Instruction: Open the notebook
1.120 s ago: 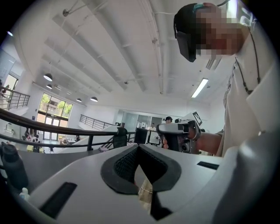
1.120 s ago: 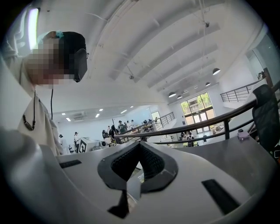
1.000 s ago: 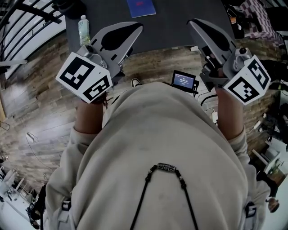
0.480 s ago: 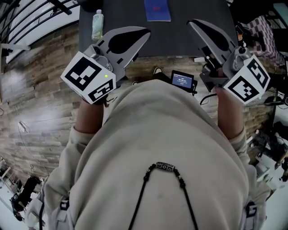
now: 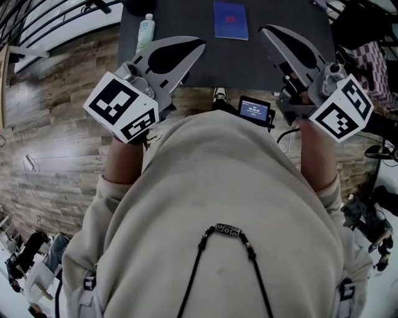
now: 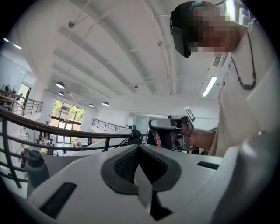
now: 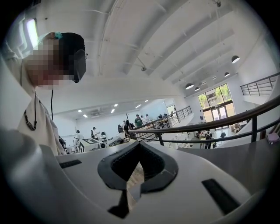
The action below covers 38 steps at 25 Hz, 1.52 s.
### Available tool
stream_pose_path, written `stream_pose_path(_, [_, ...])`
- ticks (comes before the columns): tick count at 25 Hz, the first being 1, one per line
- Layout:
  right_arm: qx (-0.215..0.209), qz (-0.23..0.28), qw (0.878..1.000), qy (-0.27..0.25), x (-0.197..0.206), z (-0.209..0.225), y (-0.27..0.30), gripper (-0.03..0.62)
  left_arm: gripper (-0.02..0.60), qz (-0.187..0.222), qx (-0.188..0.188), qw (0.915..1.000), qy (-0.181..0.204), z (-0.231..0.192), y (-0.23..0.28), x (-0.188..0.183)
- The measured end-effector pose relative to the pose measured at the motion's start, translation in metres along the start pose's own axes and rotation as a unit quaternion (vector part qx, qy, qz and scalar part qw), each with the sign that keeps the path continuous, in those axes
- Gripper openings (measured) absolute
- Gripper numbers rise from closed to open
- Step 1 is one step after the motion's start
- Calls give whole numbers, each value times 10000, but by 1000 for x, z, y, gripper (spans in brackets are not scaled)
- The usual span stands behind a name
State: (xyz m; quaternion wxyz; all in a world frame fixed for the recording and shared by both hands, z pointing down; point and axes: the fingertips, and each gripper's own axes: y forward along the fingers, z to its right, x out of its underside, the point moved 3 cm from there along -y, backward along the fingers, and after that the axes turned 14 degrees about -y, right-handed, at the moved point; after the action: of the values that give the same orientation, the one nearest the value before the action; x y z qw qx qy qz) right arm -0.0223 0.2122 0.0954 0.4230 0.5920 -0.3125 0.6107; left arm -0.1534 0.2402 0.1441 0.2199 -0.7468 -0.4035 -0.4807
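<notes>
I have not yet reached the small blue closed notebook [image 5: 230, 20]. It lies at the far side of the dark grey worktop [image 5: 186, 18]. My left gripper [image 5: 200, 43] and right gripper [image 5: 265, 30] are both pressed together and empty. Next, I think, I must reach forward and lift its cover.

Large hall with mezzanine railing [image 7: 210, 127] and pendant lamps [image 7: 235, 59].

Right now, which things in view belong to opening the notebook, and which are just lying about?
Job in hand: blue notebook, closed on the dark table; left claw and right claw, both shut, empty.
Lying about: plastic bottle near the table's left edge; small screen device at the person's front.
</notes>
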Motion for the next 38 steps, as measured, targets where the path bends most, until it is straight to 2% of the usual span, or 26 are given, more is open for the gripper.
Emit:
stream_pose_path(8, [-103,-93,9999,79,8,45,19,15,0,-45,-74,9999,-143,-34,35,-1])
stream_pose_path(18, [-266,-121,9987,406,21,150,43,15,0,-339,-257,9985,-341,-92,117,-9])
stream_pose_path(26, [-327,-151,9953,902,51,235,41,15,0,-808,-483,9933,-666,-124,185,9])
stream_pose_path(32, [-290,-22,9903,1359,87,269,31,15,0,-1159,-654,9888,-676,-123,206,23])
stream_pose_path(38, [-284,-139,9872,1563,110,298,27,15,0,-1341,-775,9852,-737,-123,221,25])
